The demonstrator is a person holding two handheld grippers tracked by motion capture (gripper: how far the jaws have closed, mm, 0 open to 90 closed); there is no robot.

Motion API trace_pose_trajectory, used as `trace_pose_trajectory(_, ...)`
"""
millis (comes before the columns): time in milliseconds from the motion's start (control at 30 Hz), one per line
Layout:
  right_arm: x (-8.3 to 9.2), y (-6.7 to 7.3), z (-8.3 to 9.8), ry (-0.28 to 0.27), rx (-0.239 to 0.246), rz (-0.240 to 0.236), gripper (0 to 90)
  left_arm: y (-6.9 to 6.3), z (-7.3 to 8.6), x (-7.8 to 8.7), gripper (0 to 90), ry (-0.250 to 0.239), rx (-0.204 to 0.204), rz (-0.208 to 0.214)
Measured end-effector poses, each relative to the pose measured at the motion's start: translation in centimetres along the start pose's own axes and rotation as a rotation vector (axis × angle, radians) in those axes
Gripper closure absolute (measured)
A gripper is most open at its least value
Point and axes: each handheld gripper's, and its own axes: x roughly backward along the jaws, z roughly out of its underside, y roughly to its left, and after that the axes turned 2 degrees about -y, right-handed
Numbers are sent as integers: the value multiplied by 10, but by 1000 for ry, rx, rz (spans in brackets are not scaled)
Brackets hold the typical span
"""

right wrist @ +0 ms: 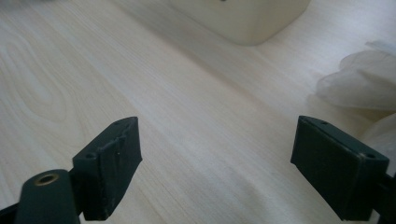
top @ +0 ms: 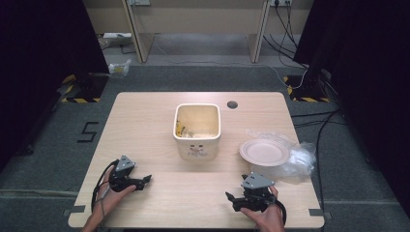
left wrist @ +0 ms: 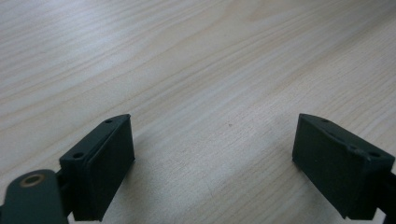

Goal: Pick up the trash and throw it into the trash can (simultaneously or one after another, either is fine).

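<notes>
Nearest to us, at the bottom edge of the high view, two hands come in over the near side of the table (top: 159, 203), each one wrapped round a black gripper. On our left, the left gripper (top: 145, 180) sits low over the wood with its tips pointing right, toward the middle of the table. We look along it in the left gripper view and its jaws stand wide apart, released, with bare pale grain between them (left wrist: 215, 158). Nothing is touched, nothing is pinched.

Over on the right, the right gripper (top: 231, 197) sits near the front edge with its grey plate on top and its tips pointing left. We check the right gripper view, and it too is spread wide and released, with bare wood between its jaws (right wrist: 215, 163).

Beyond the hands, we have a cream square tub (top: 197, 130) standing upright at the centre of the table, open at the top, with something pale and yellowish inside that we can't make out. Its bottom edge shows at the far side of the right gripper view (right wrist: 243, 21). To the right of the tub lies a round paper plate (top: 264, 152), resting on crumpled clear plastic wrap (top: 302, 162) that spreads toward the right edge. We see that wrap again as a pale blur on the right of the right gripper view (right wrist: 359, 84). Both grippers are well apart from the tub and the plate.
</notes>
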Motion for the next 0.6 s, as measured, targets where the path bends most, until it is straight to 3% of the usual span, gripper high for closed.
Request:
trace_pose_trajectory(267,22,-8,-14,-50,38,59,209,0,0,0,117,0,0,0)
trace_pose_trajectory(433,29,-11,-22,-77,56,56,233,0,0,0,117,0,1,3)
trace_pose_trajectory(600,30,-19,-35,-82,73,86,248,0,0,0,117,0,1,3)
